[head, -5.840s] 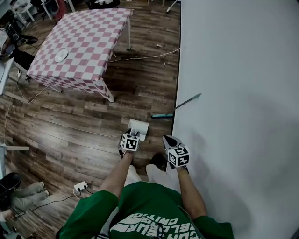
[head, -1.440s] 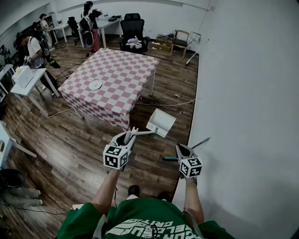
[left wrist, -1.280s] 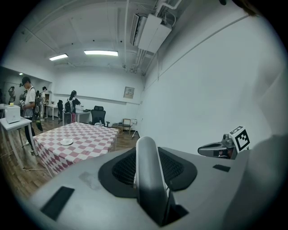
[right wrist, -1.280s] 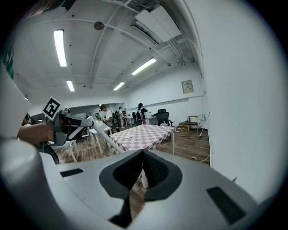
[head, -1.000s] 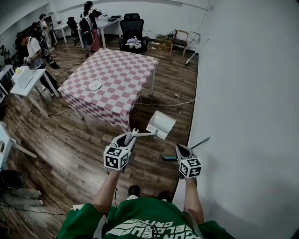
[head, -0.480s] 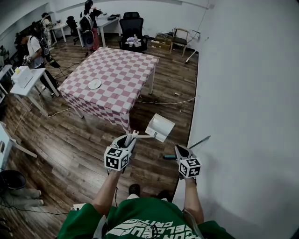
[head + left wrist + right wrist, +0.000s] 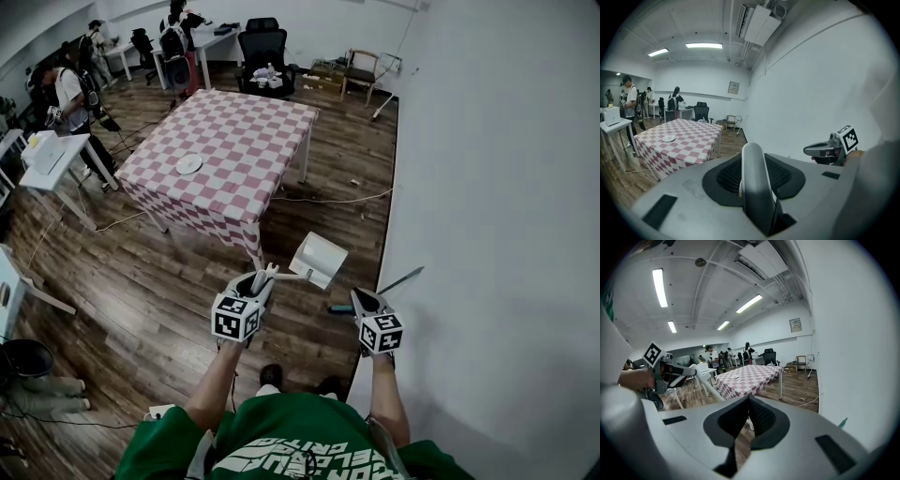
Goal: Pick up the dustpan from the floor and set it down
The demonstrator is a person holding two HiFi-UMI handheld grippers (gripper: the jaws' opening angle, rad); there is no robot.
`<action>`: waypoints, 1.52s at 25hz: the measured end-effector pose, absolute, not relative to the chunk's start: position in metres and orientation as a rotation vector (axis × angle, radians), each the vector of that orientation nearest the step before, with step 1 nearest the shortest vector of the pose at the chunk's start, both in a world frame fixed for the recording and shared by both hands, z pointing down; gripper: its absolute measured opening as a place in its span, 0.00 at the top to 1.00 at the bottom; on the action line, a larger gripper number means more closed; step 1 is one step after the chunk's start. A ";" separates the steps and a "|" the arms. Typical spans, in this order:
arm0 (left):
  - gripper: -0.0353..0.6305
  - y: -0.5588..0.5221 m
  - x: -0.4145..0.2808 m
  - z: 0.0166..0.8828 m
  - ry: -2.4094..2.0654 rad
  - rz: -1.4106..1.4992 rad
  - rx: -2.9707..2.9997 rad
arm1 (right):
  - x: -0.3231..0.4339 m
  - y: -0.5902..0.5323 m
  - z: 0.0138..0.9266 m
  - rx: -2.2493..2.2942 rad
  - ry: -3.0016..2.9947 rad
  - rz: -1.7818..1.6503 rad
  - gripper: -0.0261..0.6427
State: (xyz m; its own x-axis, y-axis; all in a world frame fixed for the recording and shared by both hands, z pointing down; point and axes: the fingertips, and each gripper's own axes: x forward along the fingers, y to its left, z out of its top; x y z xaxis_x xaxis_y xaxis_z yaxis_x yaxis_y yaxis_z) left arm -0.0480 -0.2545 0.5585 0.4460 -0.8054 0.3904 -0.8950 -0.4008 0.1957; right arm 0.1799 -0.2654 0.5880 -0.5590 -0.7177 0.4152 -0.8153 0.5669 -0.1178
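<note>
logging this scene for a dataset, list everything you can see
dustpan: 1, white, held in the air by its handle
table: 1, pink-white check cloth, mid-room
plate: 1, white, on table
tool: 1, teal grip, on floor by wall
office chair: 1, black, beyond table
cable: 1, white, on floor right of table
people: several, far left
left gripper: 1, shut on dustpan handle
right gripper: 1, jaws together, empty, near wall
</note>
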 end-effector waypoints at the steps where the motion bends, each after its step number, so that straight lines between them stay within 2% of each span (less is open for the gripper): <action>1: 0.76 -0.253 -0.048 0.561 -1.438 0.335 2.325 | 0.180 -0.264 0.589 1.256 -2.479 0.431 0.95; 20: 0.76 -0.239 -0.049 0.628 -1.382 0.480 2.242 | 0.182 -0.255 0.627 1.221 -2.415 0.498 0.95; 38: 0.76 -0.233 -0.082 0.709 -1.358 0.626 2.129 | 0.160 -0.246 0.673 1.144 -2.329 0.566 0.95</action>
State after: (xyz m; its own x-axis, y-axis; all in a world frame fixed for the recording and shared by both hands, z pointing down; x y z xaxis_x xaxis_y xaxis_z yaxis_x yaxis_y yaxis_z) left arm -0.0823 -0.2326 0.7090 0.3863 -0.6700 0.6340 -0.9173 -0.3514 0.1875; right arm 0.1600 -0.2462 0.6727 -0.5345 -0.6123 0.5826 -0.8114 0.5646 -0.1510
